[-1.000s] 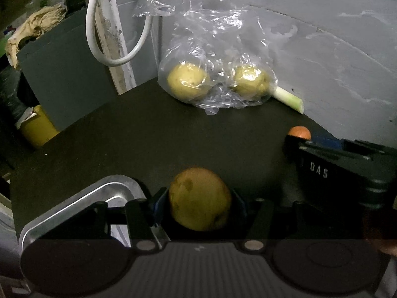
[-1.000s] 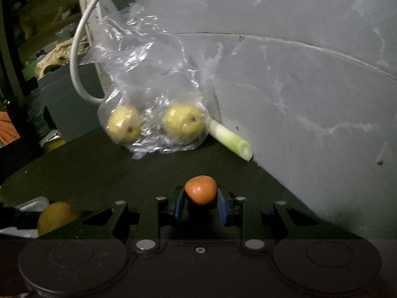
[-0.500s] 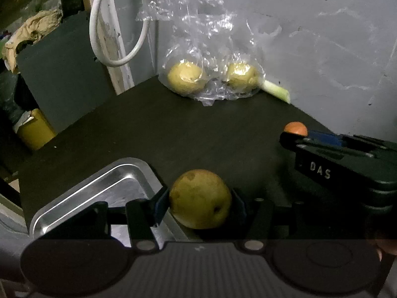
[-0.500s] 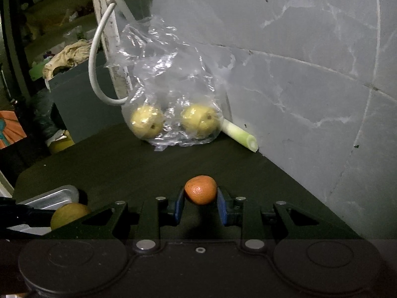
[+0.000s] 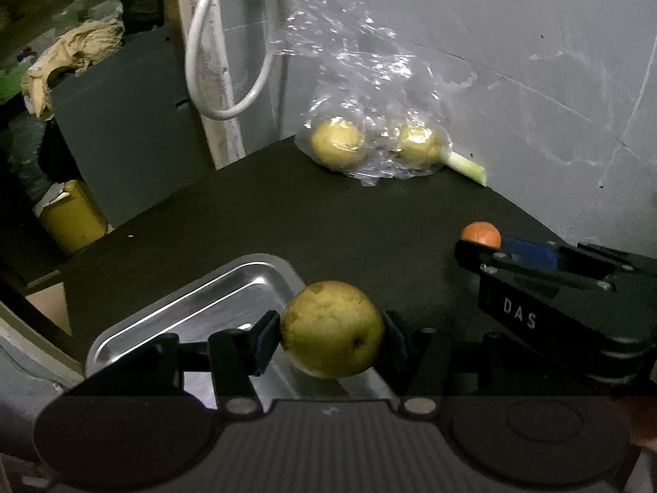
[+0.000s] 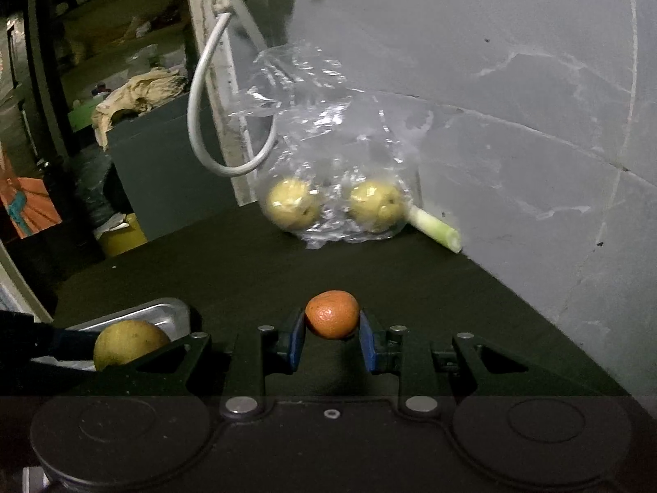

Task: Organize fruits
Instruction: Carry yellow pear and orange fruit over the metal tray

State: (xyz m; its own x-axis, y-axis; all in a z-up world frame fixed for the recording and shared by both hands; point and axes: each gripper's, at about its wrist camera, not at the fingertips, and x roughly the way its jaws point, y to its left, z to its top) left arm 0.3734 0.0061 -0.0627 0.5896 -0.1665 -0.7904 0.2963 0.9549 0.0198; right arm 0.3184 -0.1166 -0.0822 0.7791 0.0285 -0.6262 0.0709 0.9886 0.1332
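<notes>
Four fruits show in all: three yellow-green pears and one small orange. The left gripper (image 5: 331, 335) has its jaws closed on one pear (image 5: 331, 328), held off the surface above the near right corner of a single metal tray (image 5: 184, 312) that sits at the near left of the dark table (image 5: 328, 226). The right gripper (image 6: 331, 330) has its jaws drawn in close on the orange (image 6: 331, 314), gripped at its sides and lifted clear of the table; from the left wrist view it hangs to the right of the pear, well apart. The other two pears lie side by side inside one clear plastic bag (image 6: 332, 189) at the back of the table against the grey wall (image 6: 513, 82). One pale green stalk (image 6: 435, 230), perhaps a leek, pokes out from behind the bag's right side. One white cable (image 5: 213, 61) loops down beside the bag.
</notes>
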